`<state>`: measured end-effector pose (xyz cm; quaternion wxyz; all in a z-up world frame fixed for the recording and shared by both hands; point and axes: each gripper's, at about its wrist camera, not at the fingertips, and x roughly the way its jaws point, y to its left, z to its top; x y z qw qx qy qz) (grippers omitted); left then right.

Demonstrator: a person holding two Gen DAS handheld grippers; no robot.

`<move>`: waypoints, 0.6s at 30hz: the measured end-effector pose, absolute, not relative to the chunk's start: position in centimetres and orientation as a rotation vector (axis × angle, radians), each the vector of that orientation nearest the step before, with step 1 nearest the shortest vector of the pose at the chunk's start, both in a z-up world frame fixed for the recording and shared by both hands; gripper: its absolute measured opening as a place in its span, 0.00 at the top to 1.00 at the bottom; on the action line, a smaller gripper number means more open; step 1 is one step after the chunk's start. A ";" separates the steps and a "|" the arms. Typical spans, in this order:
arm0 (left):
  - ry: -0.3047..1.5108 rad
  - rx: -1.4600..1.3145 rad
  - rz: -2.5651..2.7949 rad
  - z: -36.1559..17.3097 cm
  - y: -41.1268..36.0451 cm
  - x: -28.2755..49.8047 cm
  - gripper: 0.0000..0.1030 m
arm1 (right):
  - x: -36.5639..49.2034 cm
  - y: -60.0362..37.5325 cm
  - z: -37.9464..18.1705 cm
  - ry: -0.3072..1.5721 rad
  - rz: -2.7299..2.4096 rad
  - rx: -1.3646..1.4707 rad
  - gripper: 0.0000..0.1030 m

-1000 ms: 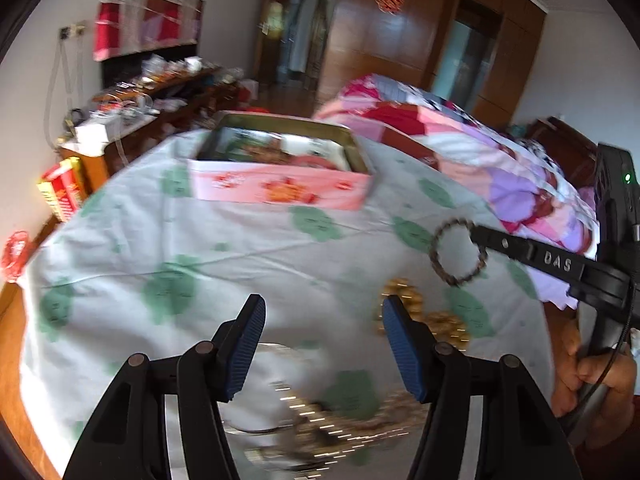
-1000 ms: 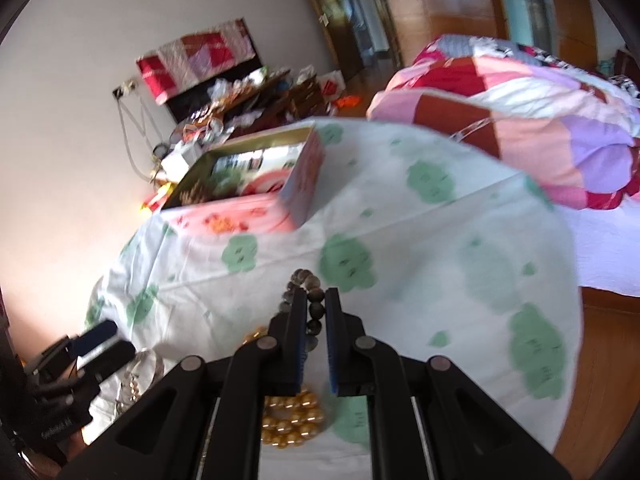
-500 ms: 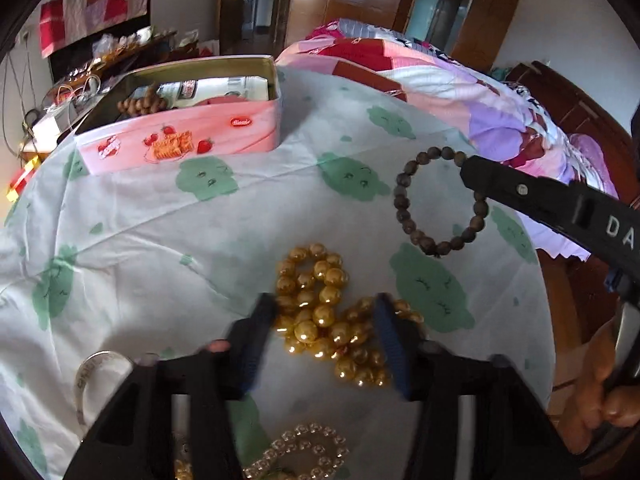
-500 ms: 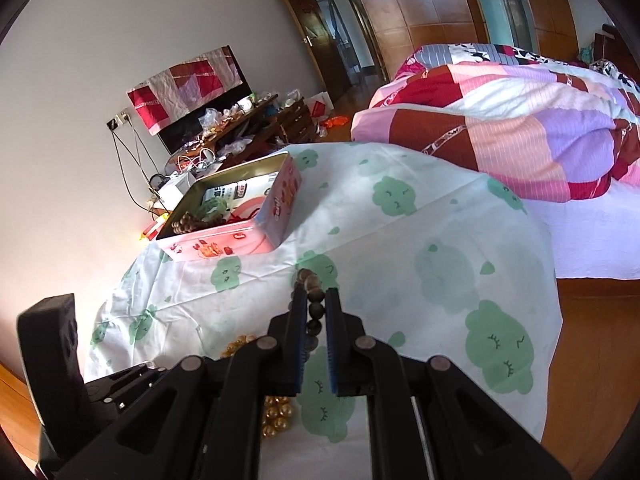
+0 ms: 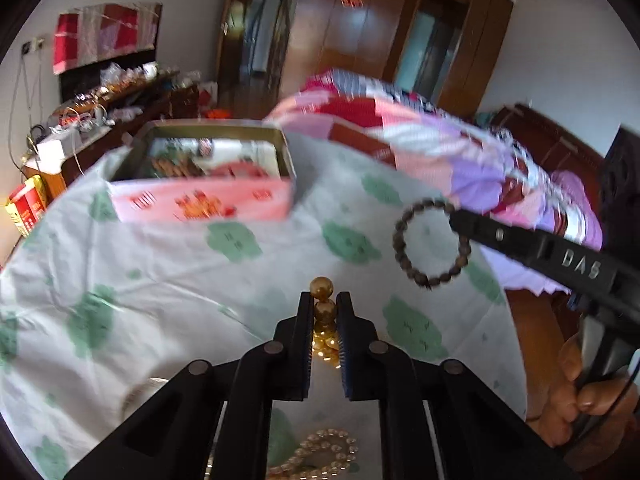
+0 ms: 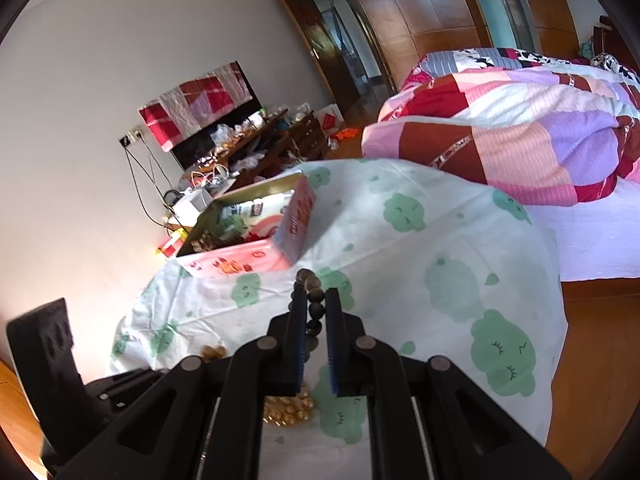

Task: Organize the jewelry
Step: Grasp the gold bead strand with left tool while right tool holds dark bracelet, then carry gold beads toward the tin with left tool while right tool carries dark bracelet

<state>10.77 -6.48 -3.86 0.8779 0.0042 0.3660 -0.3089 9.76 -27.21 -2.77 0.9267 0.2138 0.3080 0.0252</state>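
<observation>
The left gripper (image 5: 325, 312) has just been closing and now clamps a strand of gold beads (image 5: 322, 289), one bead sticking out past the tips, the rest trailing down to the cloth (image 5: 160, 280). The right gripper (image 6: 316, 312) is pinched on a dark bead bracelet (image 5: 430, 242), which hangs as a ring above the cloth at the right. A hand (image 5: 580, 384) grips that tool's handle. Far left on the cloth sits an open pink tin (image 5: 200, 200) with dark beads inside. A pearl strand (image 5: 320, 452) lies near, beneath the left gripper.
</observation>
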 end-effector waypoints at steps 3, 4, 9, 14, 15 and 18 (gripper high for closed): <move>0.732 -0.016 -0.636 -2.8 -5.3 11.0 0.90 | 9.8 -26.7 -2.1 0.613 0.069 0.433 0.89; 0.722 -0.026 -0.632 -2.4 -4.9 11.1 0.90 | 9.8 -26.6 -2.0 0.611 0.071 0.429 0.89; 0.678 -0.058 -0.603 -1.1 -3.4 11.6 0.90 | 10.0 -25.9 -1.8 0.613 0.081 0.425 0.89; 0.635 -0.086 -0.582 0.0 -2.0 12.0 0.90 | 10.1 -25.5 -1.1 0.599 0.117 0.440 0.89; 0.631 -0.091 -0.577 0.1 -1.8 12.1 0.90 | 10.2 -25.4 -0.9 0.594 0.119 0.439 0.89; 0.625 -0.100 -0.558 0.2 -1.1 12.6 0.90 | 10.4 -25.0 -0.3 0.582 0.129 0.434 0.89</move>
